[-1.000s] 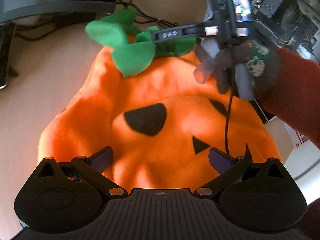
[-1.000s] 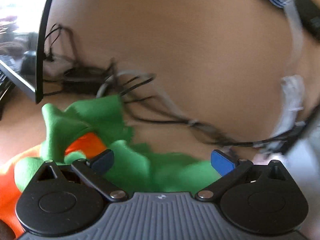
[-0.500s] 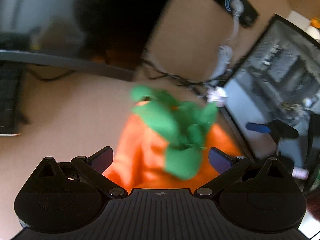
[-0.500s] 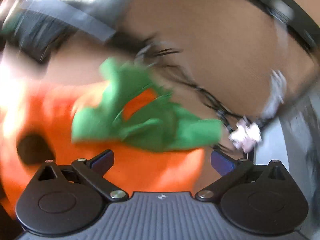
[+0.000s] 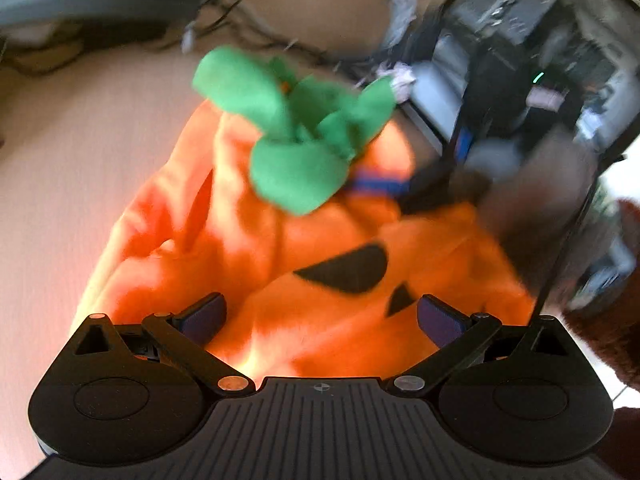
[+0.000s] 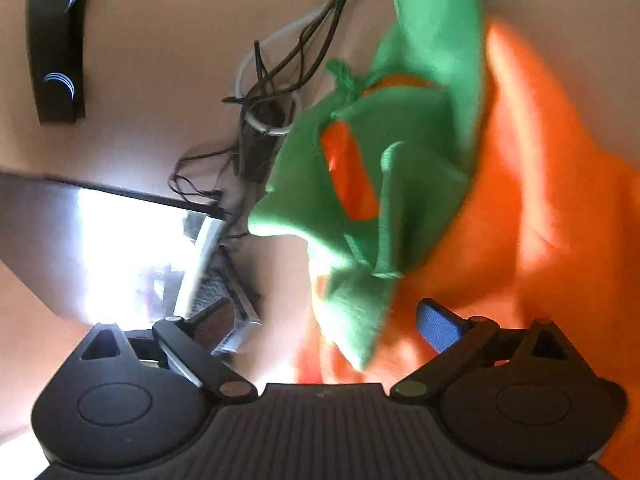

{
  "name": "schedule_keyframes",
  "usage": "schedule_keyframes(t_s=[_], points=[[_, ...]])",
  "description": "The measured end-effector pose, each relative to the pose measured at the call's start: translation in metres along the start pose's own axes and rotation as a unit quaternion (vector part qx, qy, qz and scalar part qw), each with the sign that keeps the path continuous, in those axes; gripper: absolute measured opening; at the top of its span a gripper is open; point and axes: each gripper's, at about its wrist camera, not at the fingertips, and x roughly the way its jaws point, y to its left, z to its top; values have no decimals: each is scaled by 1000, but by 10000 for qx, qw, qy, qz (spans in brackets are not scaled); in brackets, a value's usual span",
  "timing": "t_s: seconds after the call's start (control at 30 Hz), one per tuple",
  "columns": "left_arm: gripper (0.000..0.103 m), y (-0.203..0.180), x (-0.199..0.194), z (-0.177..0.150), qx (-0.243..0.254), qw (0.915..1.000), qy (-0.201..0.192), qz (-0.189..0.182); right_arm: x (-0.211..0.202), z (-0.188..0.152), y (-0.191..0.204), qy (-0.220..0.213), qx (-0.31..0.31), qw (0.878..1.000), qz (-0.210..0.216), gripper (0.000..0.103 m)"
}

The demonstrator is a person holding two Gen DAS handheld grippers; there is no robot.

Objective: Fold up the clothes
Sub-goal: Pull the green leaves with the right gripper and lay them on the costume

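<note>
Right claw [image 6: 324, 320]: jaws spread, just been narrowing, rolled sideways over green felt leaf collar [image 6: 380, 184], nothing pinched. Left claw [image 5: 320, 312]: spread above orange fleece pumpkin costume [image 5: 280, 248], likely readying fold.

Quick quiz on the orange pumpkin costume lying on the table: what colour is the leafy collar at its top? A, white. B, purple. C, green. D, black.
C: the collar bunched at the top of the orange pumpkin costume is bright green in both wrist views, while black shows only in the face shapes on its front.
</note>
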Motion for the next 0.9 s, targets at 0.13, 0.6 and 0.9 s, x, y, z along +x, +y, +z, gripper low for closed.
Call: schedule_keyframes(t_s=[0.13,0.6,0.9], points=[[103,10,-14,-8,171,9993,-94,326,-47,-6,70,-1679,-1408,9746,470,89],[103,-35,-50,60,667,9905,-1203,35,-52,-32,69,-1381,-2608,9412,-1642,53],[103,-31,43,107,-393,9954,-604,-630,-103,-98,33,-1854,-3276,8798,-2903,72]])
